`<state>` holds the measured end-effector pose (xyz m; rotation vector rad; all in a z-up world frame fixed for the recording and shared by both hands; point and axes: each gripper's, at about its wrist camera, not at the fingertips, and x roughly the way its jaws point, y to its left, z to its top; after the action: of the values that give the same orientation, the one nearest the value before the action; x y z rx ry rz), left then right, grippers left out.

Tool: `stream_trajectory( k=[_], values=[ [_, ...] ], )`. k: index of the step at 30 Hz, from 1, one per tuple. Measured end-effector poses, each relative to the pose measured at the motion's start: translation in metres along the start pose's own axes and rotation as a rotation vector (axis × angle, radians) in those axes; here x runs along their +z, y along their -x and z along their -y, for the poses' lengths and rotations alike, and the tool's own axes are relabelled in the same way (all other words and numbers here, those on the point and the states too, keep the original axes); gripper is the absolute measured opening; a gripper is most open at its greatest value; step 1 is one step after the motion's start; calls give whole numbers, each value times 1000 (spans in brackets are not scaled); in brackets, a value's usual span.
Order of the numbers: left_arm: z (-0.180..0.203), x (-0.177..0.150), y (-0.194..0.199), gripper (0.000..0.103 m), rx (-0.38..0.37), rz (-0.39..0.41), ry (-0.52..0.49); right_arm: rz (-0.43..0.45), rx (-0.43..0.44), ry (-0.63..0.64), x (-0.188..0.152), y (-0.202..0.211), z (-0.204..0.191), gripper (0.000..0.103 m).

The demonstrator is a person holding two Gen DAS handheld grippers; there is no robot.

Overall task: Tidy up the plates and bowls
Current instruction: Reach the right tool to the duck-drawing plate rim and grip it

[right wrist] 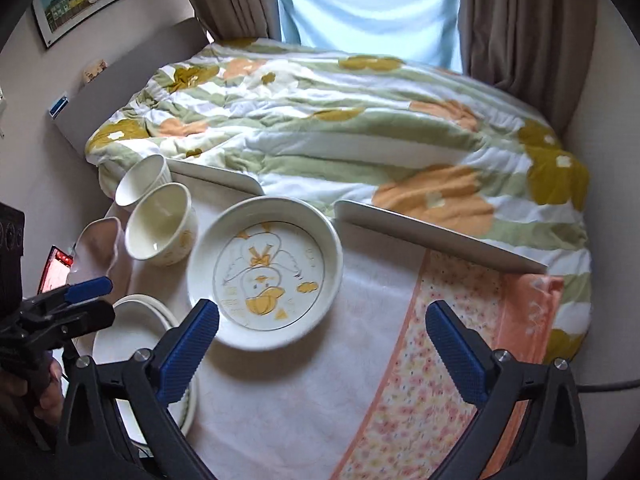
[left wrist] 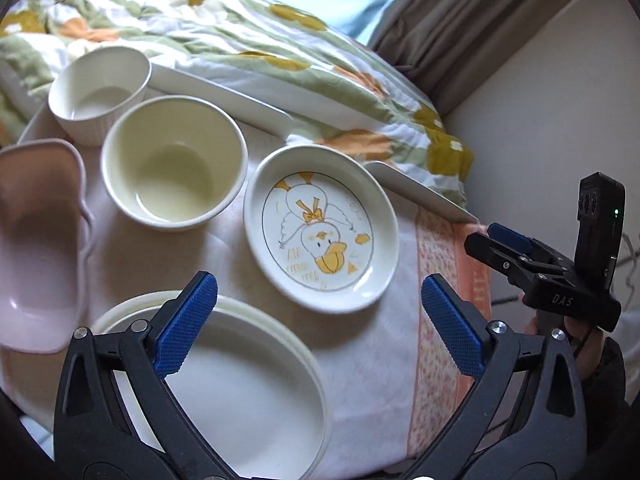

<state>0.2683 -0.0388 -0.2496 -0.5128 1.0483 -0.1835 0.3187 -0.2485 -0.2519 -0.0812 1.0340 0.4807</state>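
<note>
A duck-print dish [left wrist: 322, 228] [right wrist: 266, 272] sits mid-table on a white cloth. A stack of white plates [left wrist: 240, 392] [right wrist: 136, 336] lies at the near left. Behind it stand a cream bowl [left wrist: 174, 164] [right wrist: 162, 226], a ribbed white cup [left wrist: 100, 90] [right wrist: 144, 184] and a pink bowl [left wrist: 38, 248] [right wrist: 100, 248]. My left gripper [left wrist: 320, 328] is open and empty, hovering over the plate stack and the near edge of the duck dish; it also shows in the right wrist view [right wrist: 86, 300]. My right gripper [right wrist: 322, 354] is open and empty, just in front of the duck dish; it also shows in the left wrist view [left wrist: 500, 244].
The table [right wrist: 320, 400] carries a white cloth and a floral orange runner [right wrist: 432, 380]. Two white raised panels [left wrist: 224, 96] [right wrist: 436, 236] edge its far side. Behind is a bed with a flowered quilt [right wrist: 340, 128], curtains and a window. A phone [right wrist: 56, 268] lies at left.
</note>
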Motion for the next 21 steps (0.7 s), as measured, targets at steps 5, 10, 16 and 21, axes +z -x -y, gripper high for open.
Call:
stream_trajectory(
  k=[5, 10, 16, 21],
  values=[
    [-4, 9, -34, 92, 68, 17, 63, -84, 116, 54, 11, -55, 19, 98],
    [-22, 16, -59, 76, 111, -6, 137, -140, 229, 67, 11, -96, 24, 84],
    [-28, 15, -80, 61, 154, -52, 145, -190, 308, 80, 10, -122, 23, 61],
    [-31, 16, -84, 38, 172, -60, 159, -189, 314, 110, 12, -127, 19, 42]
  ],
)
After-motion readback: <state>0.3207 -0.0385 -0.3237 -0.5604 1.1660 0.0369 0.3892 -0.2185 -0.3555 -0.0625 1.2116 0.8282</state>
